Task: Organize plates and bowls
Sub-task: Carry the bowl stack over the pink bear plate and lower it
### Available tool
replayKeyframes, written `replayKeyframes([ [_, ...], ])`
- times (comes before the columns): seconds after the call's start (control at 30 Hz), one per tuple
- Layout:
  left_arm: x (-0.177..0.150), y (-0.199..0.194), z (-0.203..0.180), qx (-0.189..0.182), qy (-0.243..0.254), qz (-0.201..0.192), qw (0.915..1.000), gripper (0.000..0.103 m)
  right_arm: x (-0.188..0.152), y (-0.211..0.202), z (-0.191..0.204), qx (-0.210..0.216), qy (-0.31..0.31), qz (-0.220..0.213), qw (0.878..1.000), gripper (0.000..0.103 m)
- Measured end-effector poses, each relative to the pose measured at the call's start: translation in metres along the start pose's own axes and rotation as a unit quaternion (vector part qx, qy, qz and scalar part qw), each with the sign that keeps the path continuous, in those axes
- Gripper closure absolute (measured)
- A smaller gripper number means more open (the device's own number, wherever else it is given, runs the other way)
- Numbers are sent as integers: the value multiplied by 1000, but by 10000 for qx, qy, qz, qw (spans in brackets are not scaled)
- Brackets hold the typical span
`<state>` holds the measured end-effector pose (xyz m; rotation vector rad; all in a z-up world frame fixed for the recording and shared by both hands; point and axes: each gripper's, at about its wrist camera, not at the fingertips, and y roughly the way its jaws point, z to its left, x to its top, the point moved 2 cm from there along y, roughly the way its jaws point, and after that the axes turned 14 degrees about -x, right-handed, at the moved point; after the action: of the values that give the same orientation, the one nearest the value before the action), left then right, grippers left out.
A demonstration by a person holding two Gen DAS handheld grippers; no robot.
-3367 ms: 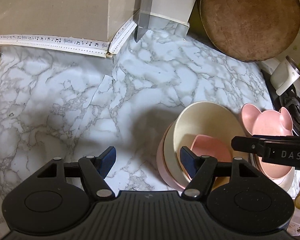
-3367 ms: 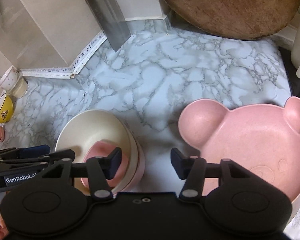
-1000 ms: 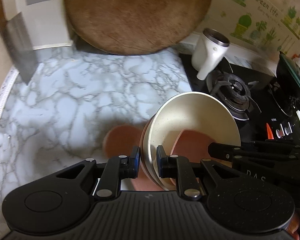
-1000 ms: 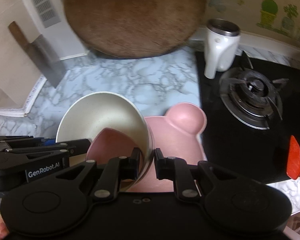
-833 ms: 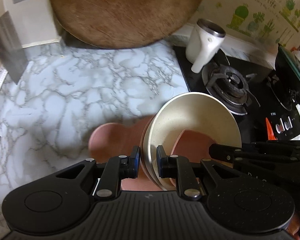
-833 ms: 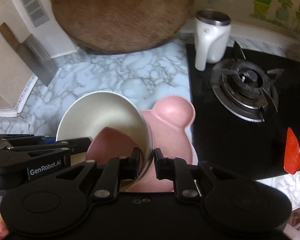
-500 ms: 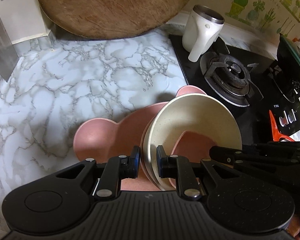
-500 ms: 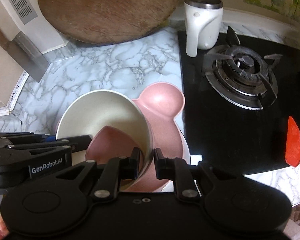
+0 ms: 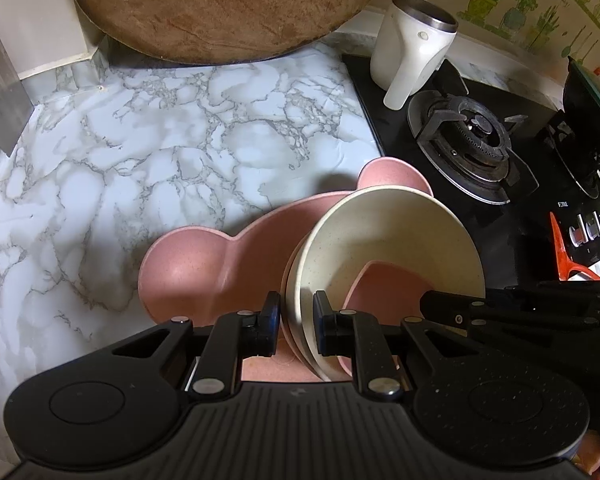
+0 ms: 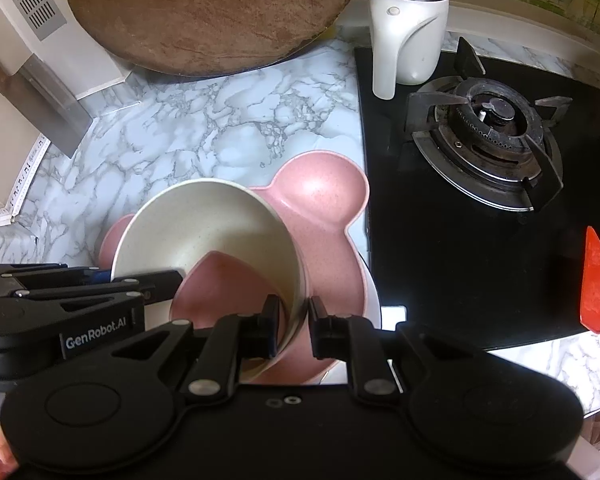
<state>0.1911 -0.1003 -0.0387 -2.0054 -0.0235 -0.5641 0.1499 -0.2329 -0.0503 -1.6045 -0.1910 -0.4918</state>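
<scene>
A stack of nested bowls, cream (image 9: 384,240) outermost on top with a small pink dish (image 9: 380,288) inside, is held by both grippers. My left gripper (image 9: 296,324) is shut on the stack's near-left rim. My right gripper (image 10: 294,326) is shut on the opposite rim of the cream bowl (image 10: 204,228). The stack hangs tilted right over the pink bear-shaped plate (image 9: 204,268), which lies on the marble counter with one ear (image 10: 324,188) toward the stove. Whether the stack touches the plate is hidden.
A black gas stove (image 10: 488,136) lies right of the plate, with a white mug (image 10: 408,28) at its back corner and an orange-red tool (image 10: 596,284) at its front. A round wooden board (image 9: 220,4) leans on the back wall. A cleaver (image 10: 40,92) stands at left.
Both grippers, with the bowl stack in them, came down and across over the bear plate, which now shows far more fully under the stack. The jaws stayed shut.
</scene>
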Motion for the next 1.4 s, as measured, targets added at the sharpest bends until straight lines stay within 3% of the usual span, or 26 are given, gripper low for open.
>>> replayKeyframes([
  [0.3, 2, 3, 4, -75, 31, -12, 10000, 87, 1, 3, -2, 3, 57, 82, 10000, 85],
  [0.6, -2, -7, 1, -98, 219, -143, 9996, 87, -1, -6, -2, -72, 74, -68, 9999, 77],
  [1.03, -16, -50, -4, -194, 549, -628, 9963, 86, -13, -48, 2, -15, 56, -593, 9982, 68],
  [1.4, -44, -94, 2, -174, 788, -1142, 9902, 86, -41, -87, 13, 166, 32, -1264, 9918, 49],
])
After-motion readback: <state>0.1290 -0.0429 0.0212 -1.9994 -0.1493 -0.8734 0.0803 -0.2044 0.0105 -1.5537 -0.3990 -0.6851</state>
